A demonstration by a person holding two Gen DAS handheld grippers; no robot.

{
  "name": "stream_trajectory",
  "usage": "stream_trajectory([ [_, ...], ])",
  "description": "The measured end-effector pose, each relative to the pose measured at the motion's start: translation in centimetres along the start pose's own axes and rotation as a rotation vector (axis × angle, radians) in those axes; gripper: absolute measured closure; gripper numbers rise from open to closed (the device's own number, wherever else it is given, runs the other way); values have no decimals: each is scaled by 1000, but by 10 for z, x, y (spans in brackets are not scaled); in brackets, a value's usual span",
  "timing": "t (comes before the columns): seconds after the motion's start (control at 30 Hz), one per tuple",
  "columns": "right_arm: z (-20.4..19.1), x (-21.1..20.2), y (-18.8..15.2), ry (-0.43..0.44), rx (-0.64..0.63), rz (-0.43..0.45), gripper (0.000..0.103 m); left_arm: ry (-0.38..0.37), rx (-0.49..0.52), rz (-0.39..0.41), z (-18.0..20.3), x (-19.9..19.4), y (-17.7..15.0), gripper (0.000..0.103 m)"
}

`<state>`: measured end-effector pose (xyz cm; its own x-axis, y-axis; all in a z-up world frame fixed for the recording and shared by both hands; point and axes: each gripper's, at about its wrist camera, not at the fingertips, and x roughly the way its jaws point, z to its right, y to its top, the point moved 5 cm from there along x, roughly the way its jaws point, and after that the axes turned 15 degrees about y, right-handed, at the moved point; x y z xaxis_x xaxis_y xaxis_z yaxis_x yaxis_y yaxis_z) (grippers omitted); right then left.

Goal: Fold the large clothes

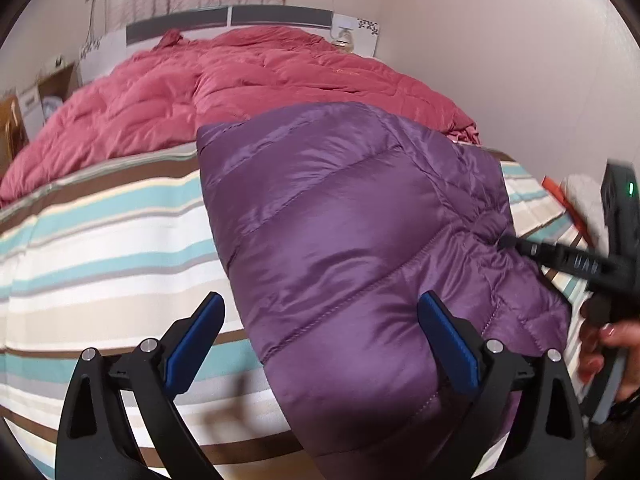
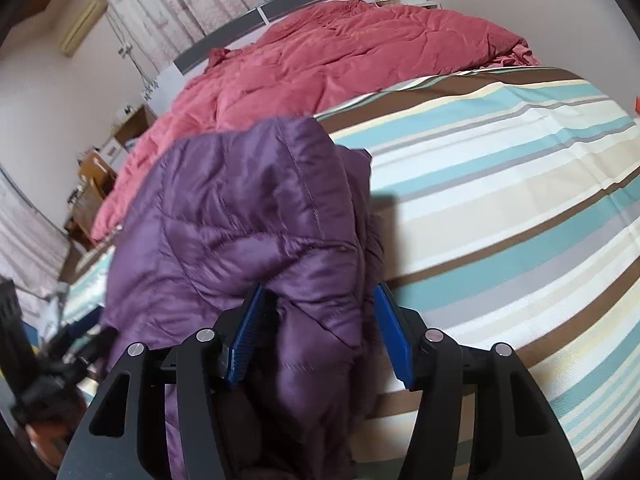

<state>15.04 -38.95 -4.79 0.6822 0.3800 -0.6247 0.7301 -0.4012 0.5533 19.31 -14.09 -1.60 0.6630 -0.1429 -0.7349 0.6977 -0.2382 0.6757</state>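
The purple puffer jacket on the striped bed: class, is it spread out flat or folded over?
Folded over. The purple puffer jacket lies as a compact bundle with a doubled edge, one end bunched between the right gripper fingers.

No lettering, brand, number or sign could be read in either wrist view. Pale marks ran along the black finger of the right gripper [image 1: 505,242] where it appeared at the edge of the left wrist view, but they were too blurred to make out. A faint gold mark on the pink quilt [image 1: 280,84] was likewise illegible. A small green light glowed on the dark device body [image 1: 624,200] at the right edge; it carried no readable characters.
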Motion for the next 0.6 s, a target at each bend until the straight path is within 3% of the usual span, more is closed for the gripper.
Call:
stream_trajectory([
  [0.2, 4, 15, 8, 14, 28, -28, 47, 44, 39, 19, 5, -4, 3, 4],
  [0.27, 9, 20, 8, 14, 44, -40, 36, 47, 38, 14, 4, -5, 3, 3],
  [0.6, 20, 34, 8, 34, 47, -97, 35, 15, 16, -12, 1, 3, 3, 2],
])
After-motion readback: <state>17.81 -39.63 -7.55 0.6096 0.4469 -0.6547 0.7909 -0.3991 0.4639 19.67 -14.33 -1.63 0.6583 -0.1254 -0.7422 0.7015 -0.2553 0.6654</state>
